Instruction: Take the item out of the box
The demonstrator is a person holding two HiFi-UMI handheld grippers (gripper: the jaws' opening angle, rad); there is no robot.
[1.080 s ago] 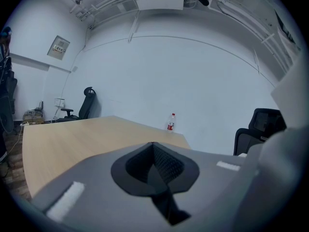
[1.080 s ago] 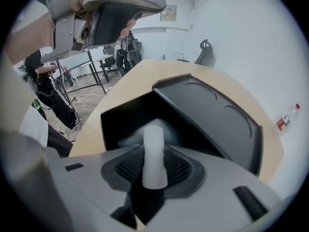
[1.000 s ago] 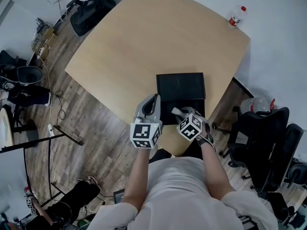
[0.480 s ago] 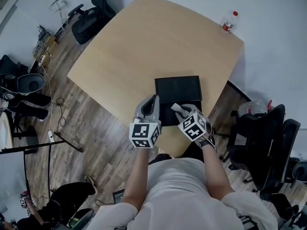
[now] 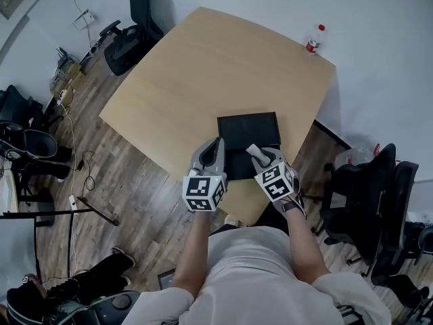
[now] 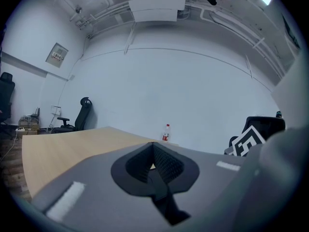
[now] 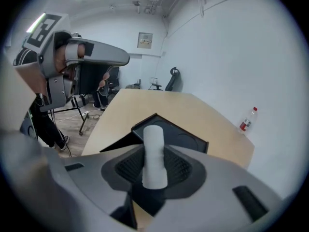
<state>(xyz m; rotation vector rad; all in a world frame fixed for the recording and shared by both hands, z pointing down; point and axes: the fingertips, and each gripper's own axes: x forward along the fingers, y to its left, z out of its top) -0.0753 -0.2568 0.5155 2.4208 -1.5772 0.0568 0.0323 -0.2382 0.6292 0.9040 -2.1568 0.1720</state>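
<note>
A black box [image 5: 247,128] lies open near the front edge of the wooden table [image 5: 203,73]; in the right gripper view the box [image 7: 186,140] shows just beyond the jaws. My right gripper [image 5: 258,154] is shut on a white cylindrical item [image 5: 255,149] and holds it above the box's near part. The white item [image 7: 154,151] stands upright between the pads. My left gripper [image 5: 217,145] hovers at the box's left near corner. Its jaws [image 6: 153,163] are together with nothing between them.
A plastic bottle [image 5: 312,39] with a red cap stands at the table's far right corner. Black office chairs are at the far left [image 5: 132,26] and the right [image 5: 379,195]. Cables and gear lie on the wooden floor at the left.
The head camera's view has drifted, so the table sits slightly differently in the frame. Both grippers stay over the box's near edge, the right one still holding the white item.
</note>
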